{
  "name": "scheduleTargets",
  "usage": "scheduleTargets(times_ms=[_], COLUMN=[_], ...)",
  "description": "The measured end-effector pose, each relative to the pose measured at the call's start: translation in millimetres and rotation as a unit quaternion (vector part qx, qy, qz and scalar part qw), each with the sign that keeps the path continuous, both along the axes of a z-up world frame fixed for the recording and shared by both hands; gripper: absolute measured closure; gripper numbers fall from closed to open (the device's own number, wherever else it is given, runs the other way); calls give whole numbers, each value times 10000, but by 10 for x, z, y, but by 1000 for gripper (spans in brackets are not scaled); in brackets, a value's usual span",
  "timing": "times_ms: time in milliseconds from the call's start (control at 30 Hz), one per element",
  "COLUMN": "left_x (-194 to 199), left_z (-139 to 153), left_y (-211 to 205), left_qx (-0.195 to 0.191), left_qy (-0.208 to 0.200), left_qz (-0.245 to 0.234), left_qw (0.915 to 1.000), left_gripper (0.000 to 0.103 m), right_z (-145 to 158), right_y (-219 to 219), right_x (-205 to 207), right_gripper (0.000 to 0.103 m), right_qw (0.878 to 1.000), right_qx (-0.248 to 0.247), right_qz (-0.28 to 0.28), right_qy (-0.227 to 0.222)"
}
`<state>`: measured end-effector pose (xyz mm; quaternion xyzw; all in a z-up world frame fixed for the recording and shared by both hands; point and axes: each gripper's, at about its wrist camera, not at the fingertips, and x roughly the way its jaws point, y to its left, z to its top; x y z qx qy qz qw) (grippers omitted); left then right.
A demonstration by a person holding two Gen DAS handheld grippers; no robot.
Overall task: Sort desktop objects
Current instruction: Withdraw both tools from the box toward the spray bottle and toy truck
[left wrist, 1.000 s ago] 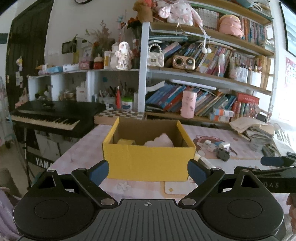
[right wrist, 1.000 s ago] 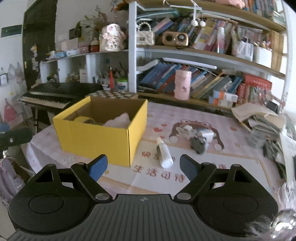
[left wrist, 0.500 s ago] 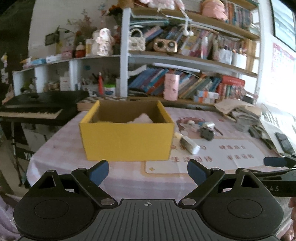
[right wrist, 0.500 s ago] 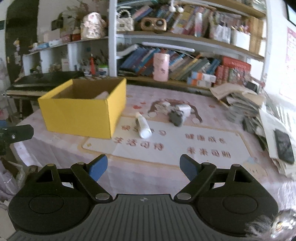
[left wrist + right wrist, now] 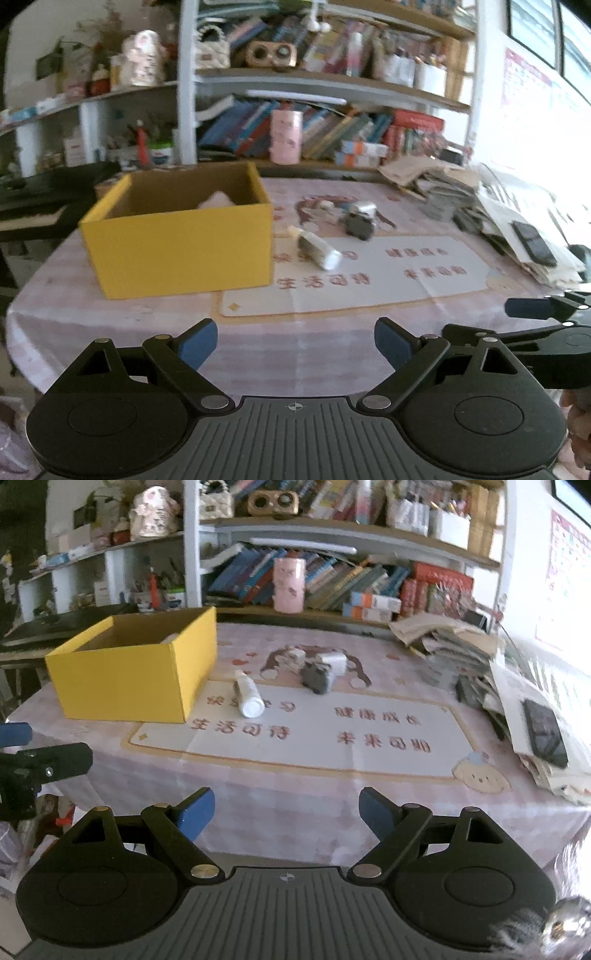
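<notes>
On the table (image 5: pixel 295 775), from left to right: an open yellow box (image 5: pixel 125 679) near the left edge, holding a pale crumpled item (image 5: pixel 216 199); a white bottle (image 5: pixel 249 696) lying on its side just beside the box's right wall; and a dark grey object (image 5: pixel 316 677) touching small white items (image 5: pixel 332 661) toward the back edge. A stack of papers (image 5: pixel 461 646) and a black phone (image 5: pixel 545 733) occupy the right edge. The left gripper (image 5: pixel 295 343) and right gripper (image 5: pixel 286 810) are both held near the front edge, jaws spread apart and empty.

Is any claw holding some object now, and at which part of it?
Nothing is held. The left claw and the right claw are both open and empty.
</notes>
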<state>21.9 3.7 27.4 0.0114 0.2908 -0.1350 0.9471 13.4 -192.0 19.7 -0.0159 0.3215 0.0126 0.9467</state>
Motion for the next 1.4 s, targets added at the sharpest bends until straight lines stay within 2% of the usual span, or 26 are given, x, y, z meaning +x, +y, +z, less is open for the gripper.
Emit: scheduleTargets(times_ms=[433,833,1167,1400], left_x=[268,572,962,1228], left_z=[-141,-207,-246,-248], left_y=[-343,-654,-922,-1123], left_qx=[10,43,98,127], left_qy=[356,445,543,520], left_qz=[-376,-629,-552,-303], left_qw=[9987,9970,9969,9981], left_gripper=[9,9,9,9], right_z=[-51,-103,-112,-108], right_y=[-312,-556,-852,-1062], right_x=[211,461,898,1253], right_gripper=[19,19,19,19], right_qw=[9993,9988,9986,9987], right_qx=[78,15,-4,-18], right_qz=[-291,-346,-287,-63], right_qy=[218,348,452,504])
